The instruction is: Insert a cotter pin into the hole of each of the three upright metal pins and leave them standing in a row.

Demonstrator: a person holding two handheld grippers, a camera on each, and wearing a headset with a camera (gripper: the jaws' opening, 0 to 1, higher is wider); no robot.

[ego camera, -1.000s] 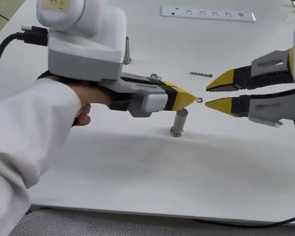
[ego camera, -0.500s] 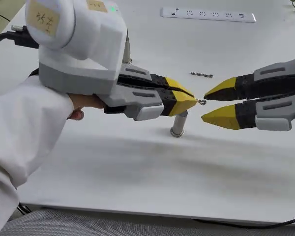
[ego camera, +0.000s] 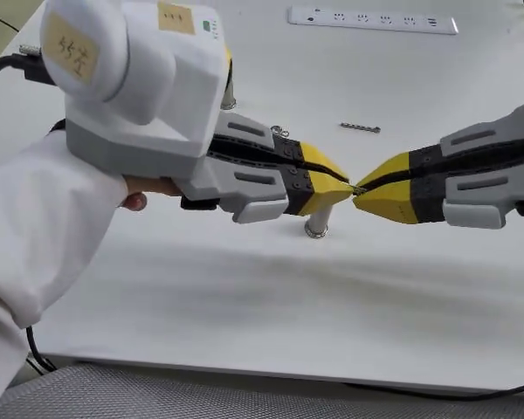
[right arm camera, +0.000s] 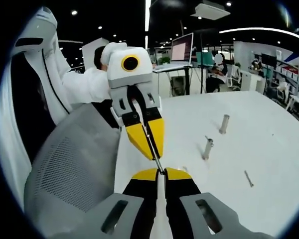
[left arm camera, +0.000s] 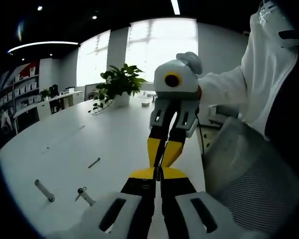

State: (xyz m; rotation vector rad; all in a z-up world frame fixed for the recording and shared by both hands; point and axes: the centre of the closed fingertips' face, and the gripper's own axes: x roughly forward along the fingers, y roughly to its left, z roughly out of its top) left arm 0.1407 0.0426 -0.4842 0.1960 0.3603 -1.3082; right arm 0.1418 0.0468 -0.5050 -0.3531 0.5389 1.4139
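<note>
My left gripper and right gripper meet tip to tip above the white table. Both are shut on a thin cotter pin held level between them. In the right gripper view the cotter pin runs from the left gripper's yellow jaws down into my right gripper. One upright metal pin stands just below the tips. A second metal pin carries a cotter ring at its top. A third metal pin stands behind the left gripper's body.
A loose thin pin lies on the table beyond the tips. A white power strip lies along the far edge. A grey mesh chair back runs under the near table edge. A black cable trails from the left gripper.
My right gripper has moved left and shut its jaws on the free end of the cotter pin. The left gripper has kept its hold and rolled slightly.
</note>
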